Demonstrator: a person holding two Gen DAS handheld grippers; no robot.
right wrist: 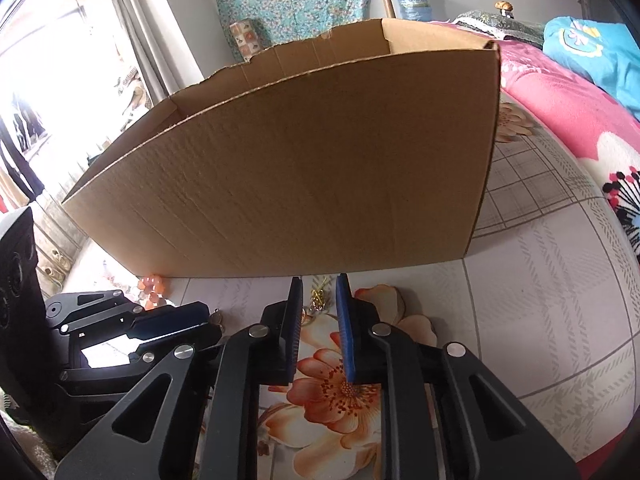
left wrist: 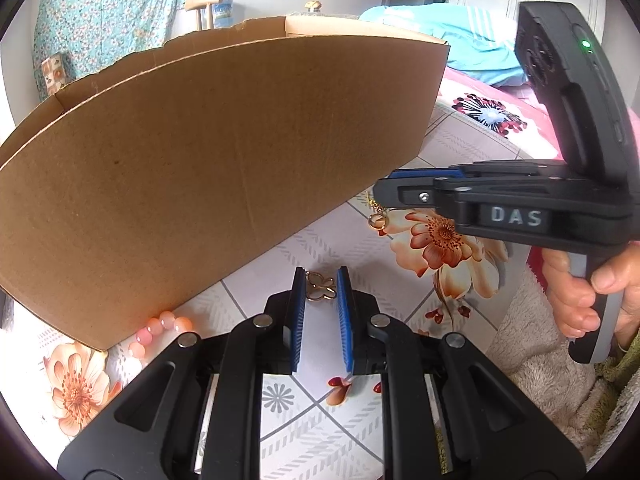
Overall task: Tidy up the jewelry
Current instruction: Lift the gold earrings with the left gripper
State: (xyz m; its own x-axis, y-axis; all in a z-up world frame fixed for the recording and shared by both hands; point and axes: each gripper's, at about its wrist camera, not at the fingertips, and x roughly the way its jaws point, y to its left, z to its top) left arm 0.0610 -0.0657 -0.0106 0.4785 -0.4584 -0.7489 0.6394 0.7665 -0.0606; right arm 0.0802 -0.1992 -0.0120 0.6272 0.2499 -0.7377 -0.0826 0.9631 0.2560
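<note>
A gold butterfly-shaped piece lies on the flowered cloth between the tips of my left gripper, which is open around it without touching. A gold chain piece with a ring lies just under the tip of my right gripper, seen side-on in the left wrist view. In the right wrist view the same gold piece lies between the tips of the open right gripper. Pink-orange beads lie against the base of the cardboard box; they also show in the right wrist view.
The open cardboard box stands right behind the jewelry and fills the middle of both views. The flowered cloth covers a bed; a pink blanket and a blue pillow lie to the right.
</note>
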